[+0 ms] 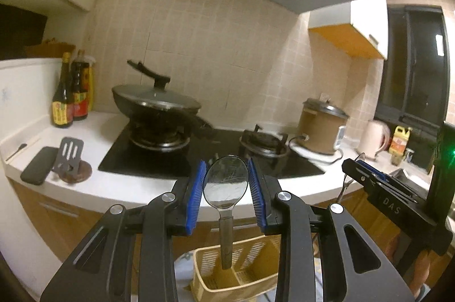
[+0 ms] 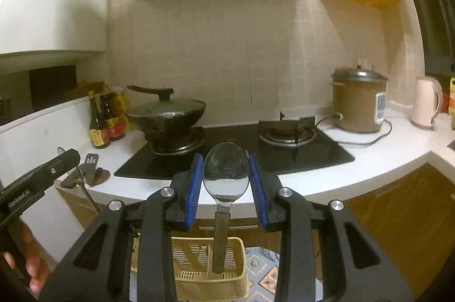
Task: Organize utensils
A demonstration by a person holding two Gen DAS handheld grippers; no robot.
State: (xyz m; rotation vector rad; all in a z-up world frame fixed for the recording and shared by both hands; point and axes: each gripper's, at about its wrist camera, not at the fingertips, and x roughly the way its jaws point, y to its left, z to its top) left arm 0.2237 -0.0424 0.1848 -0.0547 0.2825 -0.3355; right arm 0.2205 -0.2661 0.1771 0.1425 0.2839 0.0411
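Note:
In the left wrist view my left gripper (image 1: 226, 168) is shut on a metal spoon (image 1: 226, 188), its blue pads (image 1: 196, 194) pressing the edges of the bowl. The handle hangs down over a beige slotted utensil basket (image 1: 204, 270). In the right wrist view my right gripper (image 2: 225, 165) is shut on a second metal spoon (image 2: 226, 179) the same way, handle down above the basket (image 2: 239, 273). Each view also shows the other gripper from the side: the right gripper (image 1: 366, 174) and the left gripper (image 2: 61, 160), each with a spoon.
A white counter (image 1: 136, 188) carries a black gas hob (image 1: 170, 160) with a lidded wok (image 1: 155, 103). A rice cooker (image 2: 359, 103) and a kettle (image 2: 426, 103) stand to the right. Sauce bottles (image 1: 64, 100), a black spatula (image 1: 68, 154) and a dark flat case (image 1: 37, 165) are on the left. A hand (image 2: 31, 259) shows at lower left.

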